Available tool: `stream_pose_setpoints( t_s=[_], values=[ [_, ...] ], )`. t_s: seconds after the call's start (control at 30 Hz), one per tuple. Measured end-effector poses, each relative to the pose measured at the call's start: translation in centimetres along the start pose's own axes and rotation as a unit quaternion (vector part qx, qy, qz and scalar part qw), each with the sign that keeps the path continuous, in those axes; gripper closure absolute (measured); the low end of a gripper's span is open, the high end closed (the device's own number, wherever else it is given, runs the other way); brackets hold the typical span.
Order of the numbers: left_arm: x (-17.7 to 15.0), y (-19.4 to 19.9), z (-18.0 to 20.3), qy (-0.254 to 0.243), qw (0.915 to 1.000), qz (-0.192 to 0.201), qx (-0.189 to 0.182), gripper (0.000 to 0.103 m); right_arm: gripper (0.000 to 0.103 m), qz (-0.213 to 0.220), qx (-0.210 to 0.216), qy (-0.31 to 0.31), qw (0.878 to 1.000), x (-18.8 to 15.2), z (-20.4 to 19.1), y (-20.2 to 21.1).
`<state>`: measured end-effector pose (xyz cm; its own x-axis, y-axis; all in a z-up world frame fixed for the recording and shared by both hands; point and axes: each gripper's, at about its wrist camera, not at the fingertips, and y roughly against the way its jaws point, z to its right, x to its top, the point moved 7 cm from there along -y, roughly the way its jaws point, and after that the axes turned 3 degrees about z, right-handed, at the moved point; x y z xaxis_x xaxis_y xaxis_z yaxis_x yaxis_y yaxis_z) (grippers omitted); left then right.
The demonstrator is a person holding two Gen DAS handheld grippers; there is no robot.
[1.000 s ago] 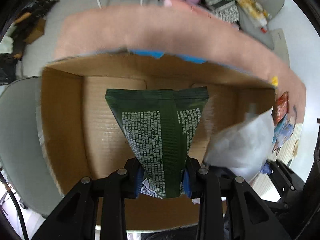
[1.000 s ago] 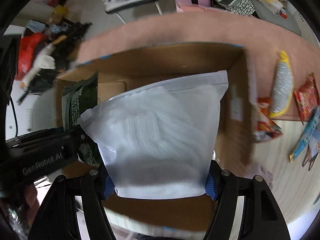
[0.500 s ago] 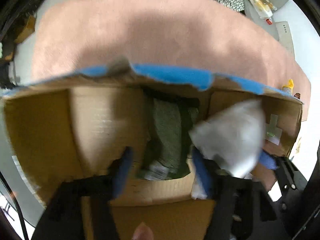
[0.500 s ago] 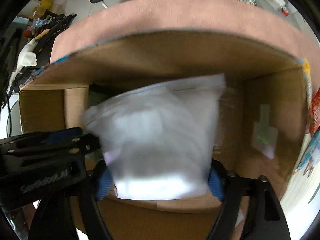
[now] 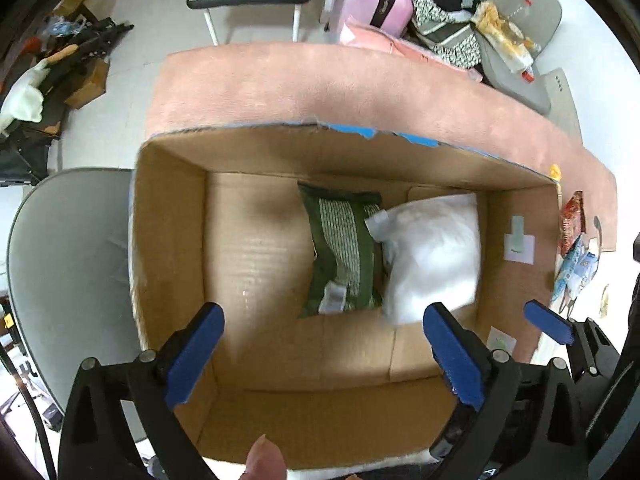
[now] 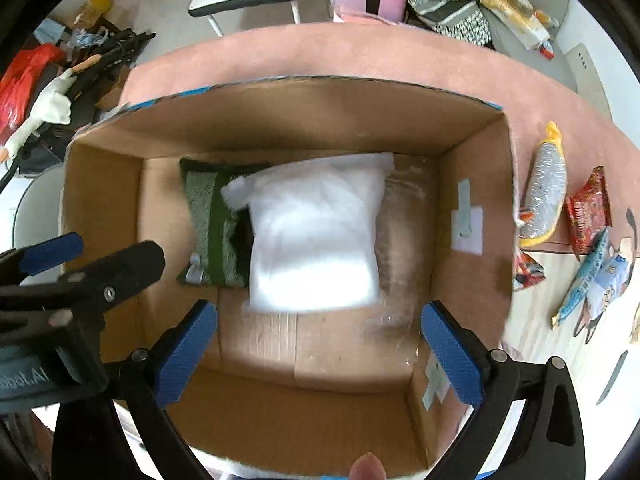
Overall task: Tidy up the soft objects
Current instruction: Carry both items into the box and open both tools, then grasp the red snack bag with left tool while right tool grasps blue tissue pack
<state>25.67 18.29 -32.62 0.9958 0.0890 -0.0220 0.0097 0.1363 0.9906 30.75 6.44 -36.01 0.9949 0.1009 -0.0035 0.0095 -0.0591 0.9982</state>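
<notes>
**Two bags in the box, both grippers empty**

My left gripper [image 5: 322,344] hangs over the near edge of the cardboard box [image 5: 168,240], its blue pads spread wide with nothing between them. My right gripper [image 6: 318,338] hovers just beside it over the same edge, also wide apart and empty.

On the box floor the green bag [image 5: 340,252] lies flat near the middle, printed side up. The white bag [image 5: 432,252] lies against its right side, one corner overlapping the green one, and reaches toward the box's right wall.

Past the box's far wall stretches the pink rug [image 6: 360,52]. Off the box's right side, several snack packets [image 6: 588,216] lie at the rug's right edge.
</notes>
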Motion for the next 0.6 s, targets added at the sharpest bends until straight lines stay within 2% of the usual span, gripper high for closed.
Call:
stream_pose_setpoints(
  t_s=[0.13, 0.23, 0.3, 0.43, 0.5, 0.6],
  values=[
    [-0.9, 0.6, 1.3, 0.0, 0.9998, 0.018, 0.001, 0.001, 0.0, 0.017, 0.016, 0.003, 1.0, -2.1, 0.2, 1.9],
    [-1.3, 2.0, 2.5, 0.001, 0.9994, 0.035, -0.001, 0.001, 0.0, 0.026, 0.048, -0.013, 0.998, -3.7, 1.2, 3.9],
    [-1.3, 3.8, 3.5, -0.005, 0.998, 0.061, 0.012, 0.001, 0.0, 0.038, 0.068, -0.025, 0.997, -4.2, 2.4, 5.4],
    [-0.6, 7.3, 7.5, -0.041, 0.9903, 0.123, 0.05, 0.001, 0.0, 0.088, 0.084, -0.083, 0.989, -5.2, 9.2, 10.0],
    [0.0, 8.9, 11.1, -0.077, 0.983, 0.152, 0.068, 0.001, 0.0, 0.108, 0.087, -0.122, 0.983, -5.5, 13.4, 11.6],
    [1.1, 9.5, 17.6, -0.137, 0.9713, 0.174, 0.086, 0.001, 0.0, 0.126, 0.084, -0.203, 0.967, -6.5, 22.2, 12.8]
  ],
)
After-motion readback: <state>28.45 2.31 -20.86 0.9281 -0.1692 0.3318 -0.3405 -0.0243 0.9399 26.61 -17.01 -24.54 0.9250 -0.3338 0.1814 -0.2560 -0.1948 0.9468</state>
